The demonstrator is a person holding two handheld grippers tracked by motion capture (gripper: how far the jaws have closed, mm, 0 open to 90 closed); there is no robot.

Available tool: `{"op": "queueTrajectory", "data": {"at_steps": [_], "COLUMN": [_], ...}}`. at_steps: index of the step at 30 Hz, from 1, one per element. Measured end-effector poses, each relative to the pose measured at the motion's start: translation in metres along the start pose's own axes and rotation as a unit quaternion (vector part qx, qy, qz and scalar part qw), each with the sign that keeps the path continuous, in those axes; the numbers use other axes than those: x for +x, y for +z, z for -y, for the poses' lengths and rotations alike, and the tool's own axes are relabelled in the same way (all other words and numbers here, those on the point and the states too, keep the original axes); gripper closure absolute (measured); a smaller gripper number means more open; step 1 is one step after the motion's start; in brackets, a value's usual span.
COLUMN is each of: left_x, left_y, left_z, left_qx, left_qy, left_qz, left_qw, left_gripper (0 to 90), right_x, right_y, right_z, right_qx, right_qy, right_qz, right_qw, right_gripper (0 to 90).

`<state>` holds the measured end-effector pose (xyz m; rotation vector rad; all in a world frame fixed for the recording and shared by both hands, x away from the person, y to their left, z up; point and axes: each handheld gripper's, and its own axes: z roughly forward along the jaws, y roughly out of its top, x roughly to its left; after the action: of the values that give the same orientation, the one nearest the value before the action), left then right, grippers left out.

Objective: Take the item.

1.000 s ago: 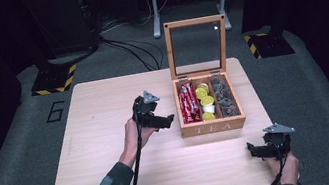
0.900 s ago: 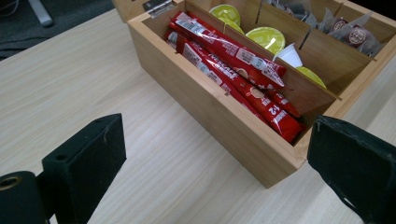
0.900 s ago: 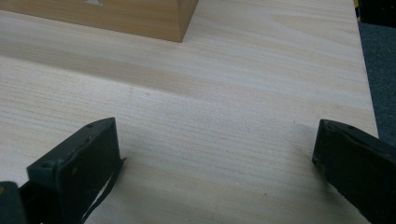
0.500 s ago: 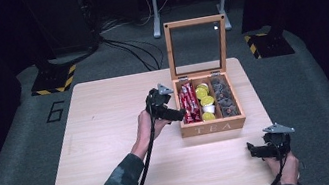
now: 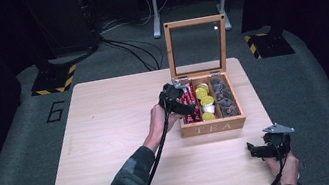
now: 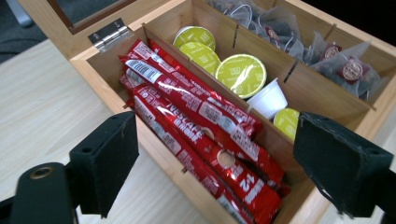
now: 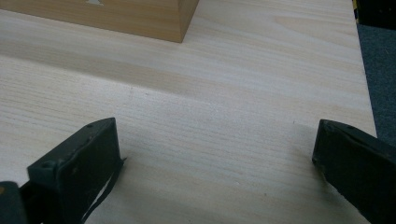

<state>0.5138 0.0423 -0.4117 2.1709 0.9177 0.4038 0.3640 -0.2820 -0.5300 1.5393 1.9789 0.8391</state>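
Note:
An open wooden tea box (image 5: pixel 214 126) stands on the table, its glass lid (image 5: pixel 197 46) upright. Red stick sachets (image 6: pixel 201 126) fill its left compartment. The middle one holds yellow-green capsules (image 6: pixel 240 74) and the right one tea bags (image 6: pixel 336 60). My left gripper (image 5: pixel 186 105) hovers over the red sachets (image 5: pixel 193 113). Its jaws have just been closing a little but stand wide apart in the left gripper view (image 6: pixel 217 144), with the sachets below and untouched. My right gripper (image 5: pixel 253 151) rests open near the table's front right corner, and only bare wood lies between its jaws (image 7: pixel 217 140).
The light wooden table (image 5: pixel 111 147) has wide free room left of the box. A white capsule (image 6: pixel 268 98) sits upside down among the yellow-green ones. The box's front corner (image 7: pixel 180 21) lies ahead of my right gripper. Cables and stand feet (image 5: pixel 54 80) lie on the floor beyond.
My left hand has moved right across the table, from beside the box to over its left compartment. The right hand has stayed where it was.

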Motion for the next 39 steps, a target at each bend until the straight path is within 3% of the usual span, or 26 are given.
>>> {"op": "queueTrajectory", "data": {"at_steps": [4, 17, 27, 39], "left_x": [-0.002, -0.008, -0.004, -0.002], "left_y": [0.008, 0.035, 0.041, 0.042], "left_z": [-0.004, -0.003, 0.001, 0.005], "left_qx": [0.003, 0.023, 0.038, 0.047], "left_qy": [0.001, -0.009, -0.032, -0.057], "left_qz": [-0.007, -0.014, -0.001, 0.007], "left_qw": [1.0, 0.9996, 0.9988, 0.9973], "left_gripper": [16.6, 40.2, 57.1, 67.5], "right_x": [0.0, 0.001, 0.001, 0.001], "right_y": [0.0, 0.0, 0.0, 0.0], "right_z": [0.0, 0.0, 0.0, 0.0], "right_qx": [0.0, 0.0, -0.001, -0.001], "right_qy": [0.0, 0.001, -0.001, -0.001], "right_qz": [0.001, 0.003, 0.003, 0.003], "right_qw": [1.0, 1.0, 1.0, 1.0], "right_gripper": [0.4, 0.4, 0.4, 0.4]}}
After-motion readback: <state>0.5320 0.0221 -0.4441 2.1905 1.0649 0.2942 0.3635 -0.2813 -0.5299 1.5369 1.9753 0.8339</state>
